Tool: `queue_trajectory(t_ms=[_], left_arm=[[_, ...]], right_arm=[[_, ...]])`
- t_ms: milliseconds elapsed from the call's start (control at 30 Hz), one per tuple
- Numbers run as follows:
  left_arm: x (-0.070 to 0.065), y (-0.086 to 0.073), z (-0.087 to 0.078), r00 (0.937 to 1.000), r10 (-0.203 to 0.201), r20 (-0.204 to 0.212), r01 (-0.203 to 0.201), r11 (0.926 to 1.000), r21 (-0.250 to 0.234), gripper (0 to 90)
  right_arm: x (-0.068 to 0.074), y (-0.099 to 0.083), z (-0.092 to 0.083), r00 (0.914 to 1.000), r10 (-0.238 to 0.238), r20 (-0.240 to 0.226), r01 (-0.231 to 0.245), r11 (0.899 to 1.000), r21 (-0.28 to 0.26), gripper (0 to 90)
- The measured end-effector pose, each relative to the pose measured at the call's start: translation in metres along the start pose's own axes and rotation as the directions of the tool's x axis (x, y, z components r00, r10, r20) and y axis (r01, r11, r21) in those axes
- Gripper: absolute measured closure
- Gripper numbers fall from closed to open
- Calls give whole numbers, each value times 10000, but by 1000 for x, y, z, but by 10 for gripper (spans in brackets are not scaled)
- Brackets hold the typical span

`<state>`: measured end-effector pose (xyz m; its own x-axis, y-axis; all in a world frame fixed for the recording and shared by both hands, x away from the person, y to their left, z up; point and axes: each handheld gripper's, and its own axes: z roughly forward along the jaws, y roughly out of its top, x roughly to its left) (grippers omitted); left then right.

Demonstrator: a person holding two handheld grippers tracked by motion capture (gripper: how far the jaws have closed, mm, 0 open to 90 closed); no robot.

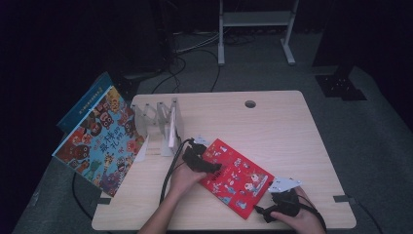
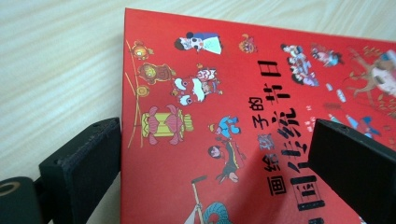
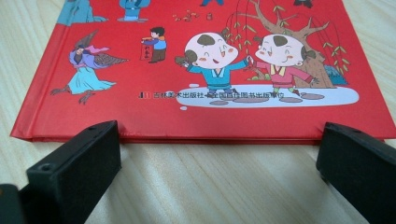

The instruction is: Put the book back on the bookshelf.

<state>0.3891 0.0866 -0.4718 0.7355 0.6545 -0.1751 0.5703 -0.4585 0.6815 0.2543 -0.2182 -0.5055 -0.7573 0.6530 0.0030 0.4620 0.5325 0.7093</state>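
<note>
I had the red book [image 1: 235,179] lying flat on the pale wood-grain surface [image 1: 272,126], toward its near edge and turned at a slant, 1 corner pointing to the far left and another to the near right. Its cover was a glossy hardback board, rectangular, printed with small cartoon figures and black characters.

My left tool [image 1: 210,165] sat at the book's far-left corner, its 2 black jaws spread wide. In the left gripper view those jaws were blocky and matte, with a slightly rough foam-like face; one stood over the bare wood just beside the book's long edge [image 2: 122,116], the other over the cover itself. Whether either jaw touched the book I could not tell. Nothing was gripped between them.

My right tool [image 1: 272,201] was at the book's near-right end, a grey 3-cornered plate on top of it. In the right gripper view its jaws were also released and wide apart, both resting low over the wood just short of the book's spine [image 3: 219,138], which showed as a thin rounded red strip with the board's edge above it. The cover there carried 2 round-faced children under a tree.

At the far left of the surface stood a clear plastic rack [image 1: 160,124] of upright dividers, and a large colourful picture book [image 1: 100,141] leaned at the left edge, with a blue book [image 1: 80,107] behind it.
</note>
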Motion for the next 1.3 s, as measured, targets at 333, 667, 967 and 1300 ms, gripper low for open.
queue_trajectory(t_ms=[333, 667, 967, 1300], left_arm=[[-6, 12, -26, 9992, 81, 404, -43, 9956, -935, 60], [-22, 33, -59, 9936, 825, 774, -680, 9825, -1735, 108], [-37, 52, -85, 9844, 1480, 949, -1228, 9650, -2318, 156], [-45, 62, -106, 9751, 1918, 1116, -1551, 9488, -2752, 242]], right_arm=[[1, -1, -1, 9999, 103, 35, -103, 9999, -2, 0], [1, -2, -2, 9998, 199, 94, -199, 9998, 0, 0], [6, 4, 3, 9992, 316, 238, -316, 9995, -1, 0], [7, 13, 11, 9986, 455, 260, -455, 9990, -10, 0]])
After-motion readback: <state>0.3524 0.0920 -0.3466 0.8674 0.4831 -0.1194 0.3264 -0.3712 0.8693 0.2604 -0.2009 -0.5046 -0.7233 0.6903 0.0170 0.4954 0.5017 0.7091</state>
